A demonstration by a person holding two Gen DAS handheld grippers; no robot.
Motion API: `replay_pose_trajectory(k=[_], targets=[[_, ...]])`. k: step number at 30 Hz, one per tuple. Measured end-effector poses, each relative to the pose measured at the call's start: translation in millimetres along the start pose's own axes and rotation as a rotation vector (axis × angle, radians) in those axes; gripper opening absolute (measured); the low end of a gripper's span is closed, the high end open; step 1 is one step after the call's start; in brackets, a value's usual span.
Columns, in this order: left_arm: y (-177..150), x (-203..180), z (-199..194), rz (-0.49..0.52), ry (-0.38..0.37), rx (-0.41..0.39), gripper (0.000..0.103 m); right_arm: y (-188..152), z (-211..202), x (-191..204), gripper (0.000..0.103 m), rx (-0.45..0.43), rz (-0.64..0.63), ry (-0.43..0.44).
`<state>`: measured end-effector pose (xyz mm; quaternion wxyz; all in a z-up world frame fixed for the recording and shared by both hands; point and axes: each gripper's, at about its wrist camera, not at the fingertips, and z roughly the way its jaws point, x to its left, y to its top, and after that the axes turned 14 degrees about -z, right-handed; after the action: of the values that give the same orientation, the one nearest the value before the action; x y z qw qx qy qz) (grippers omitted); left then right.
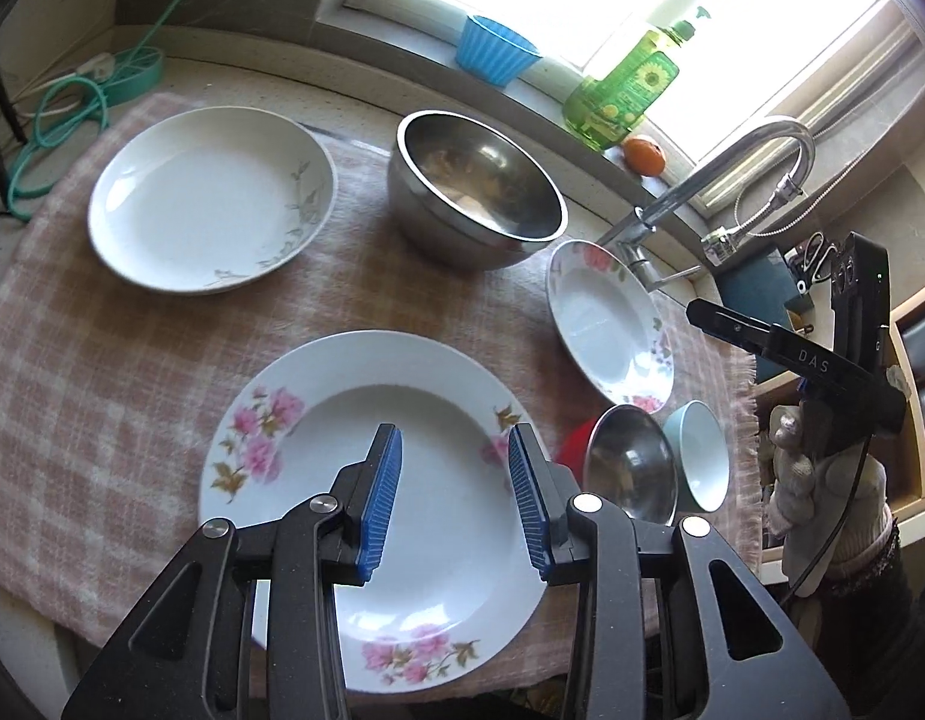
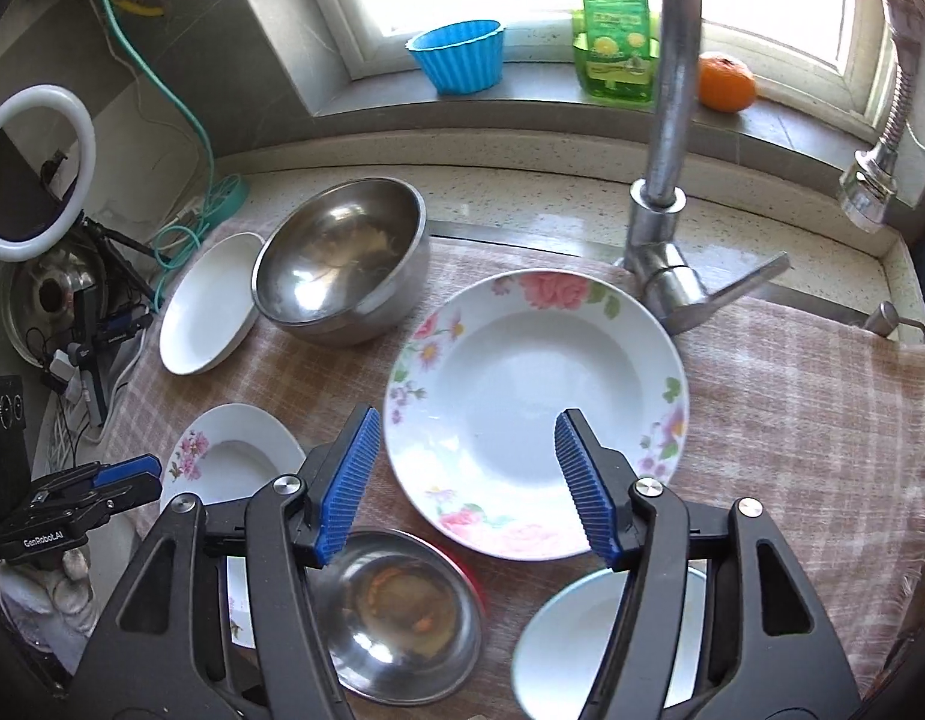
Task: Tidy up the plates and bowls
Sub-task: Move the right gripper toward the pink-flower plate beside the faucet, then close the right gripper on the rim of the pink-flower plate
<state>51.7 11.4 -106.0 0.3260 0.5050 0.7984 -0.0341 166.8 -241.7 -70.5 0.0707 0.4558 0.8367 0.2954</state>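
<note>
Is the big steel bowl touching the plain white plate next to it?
Apart. The left wrist view shows a strip of checked cloth between the big steel bowl and the plain white plate; in the right wrist view they merely overlap.

Your two wrist cameras look steeply down, close over the cloth (image 1: 102,360); both show the large steel bowl (image 1: 474,186) and windowsill (image 2: 522,96).

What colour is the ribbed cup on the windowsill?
Blue; the cup shows best in the right wrist view.
</note>
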Motion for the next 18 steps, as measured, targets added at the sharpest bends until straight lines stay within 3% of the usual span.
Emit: replay_pose_trajectory(k=[8,12,18], targets=[[16.6,-39.7,50.2,0.017,-0.053,0.075,0.035,-23.9,4.5,-58.0,0.063,0.049,0.107,-0.047],[25.4,-51.0,72.3,-0.003,-0.077,0.113,0.035,-32.4,14.0,-84.7,0.063,0.056,0.18,-0.007],[38.5,-58.8,98.4,-0.048,-0.091,0.138,0.035,-39.9,29.7,-113.6,0.046,0.066,0.279,0.074]])
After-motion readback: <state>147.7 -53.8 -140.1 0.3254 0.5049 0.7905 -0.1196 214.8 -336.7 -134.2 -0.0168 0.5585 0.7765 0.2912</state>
